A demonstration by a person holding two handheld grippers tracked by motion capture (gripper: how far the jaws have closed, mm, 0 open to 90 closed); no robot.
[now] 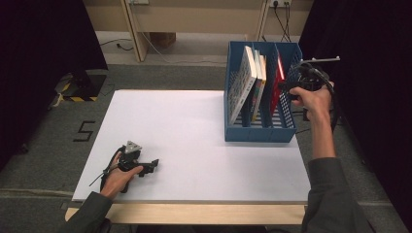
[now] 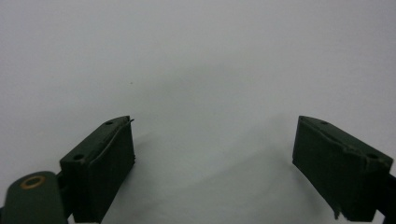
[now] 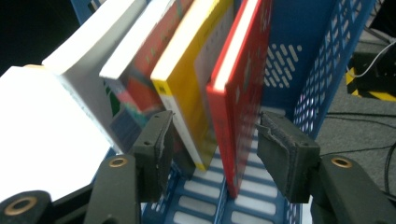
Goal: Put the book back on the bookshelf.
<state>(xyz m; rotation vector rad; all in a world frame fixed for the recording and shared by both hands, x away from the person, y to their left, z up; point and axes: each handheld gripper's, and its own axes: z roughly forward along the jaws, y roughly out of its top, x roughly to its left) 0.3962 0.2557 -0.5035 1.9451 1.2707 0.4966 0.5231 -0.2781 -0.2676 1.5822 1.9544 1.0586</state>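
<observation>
Right gripper (image 3: pixel 212 154) apart astride red book (image 3: pixel 240 93); rack (image 1: pixel 233 131) hides book bottoms.

Rack (image 1: pixel 234 130): we find it at the table's (image 1: pixel 194 145) two o'clock.
Books (image 1: pixel 254 82): four in it, leaning toward nine o'clock.
Left gripper (image 1: pixel 153 164): at seven o'clock.
Right gripper (image 1: pixel 286 89): at the rack's three o'clock.

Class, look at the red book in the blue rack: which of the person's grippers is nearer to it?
The right gripper. Its open jaws stand either side of the red book in the blue rack. The left gripper rests far off, open, at the near left of the white table.
</observation>
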